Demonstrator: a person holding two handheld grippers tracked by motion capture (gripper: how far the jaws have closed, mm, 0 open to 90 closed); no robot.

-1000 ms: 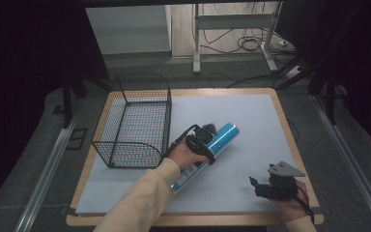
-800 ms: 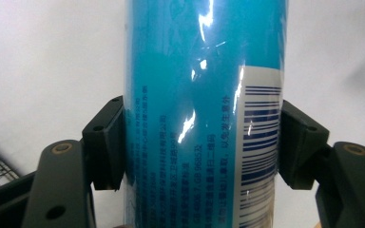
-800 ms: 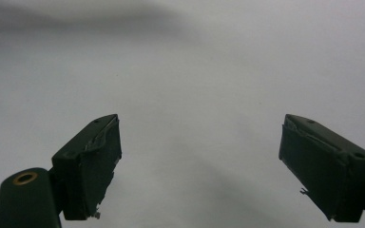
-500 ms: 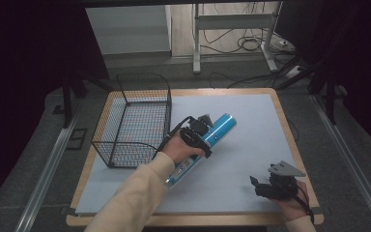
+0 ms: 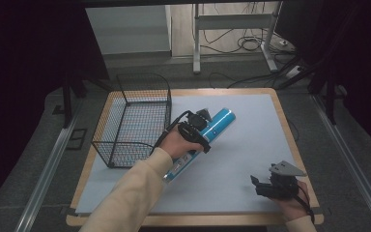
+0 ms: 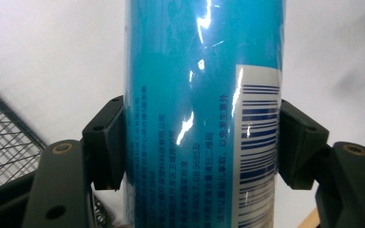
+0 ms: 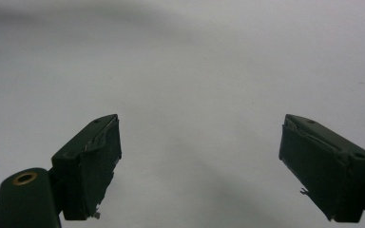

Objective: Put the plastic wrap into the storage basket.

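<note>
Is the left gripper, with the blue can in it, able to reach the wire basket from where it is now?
Probably yes. The left gripper, shut on the blue can, is just beside the wire basket, whose top is open, and nothing lies between them.

The blue can (image 6: 202, 95) has a glossy, smooth skin that looks like painted metal, with bright reflections and a printed label. The basket (image 5: 135, 121) at the left is thin dark wire mesh. The table (image 5: 290, 130) has a light wooden rim under a matt pale sheet, and the gripper (image 7: 202, 156) pads look like matt, scuffed black plastic.
</note>
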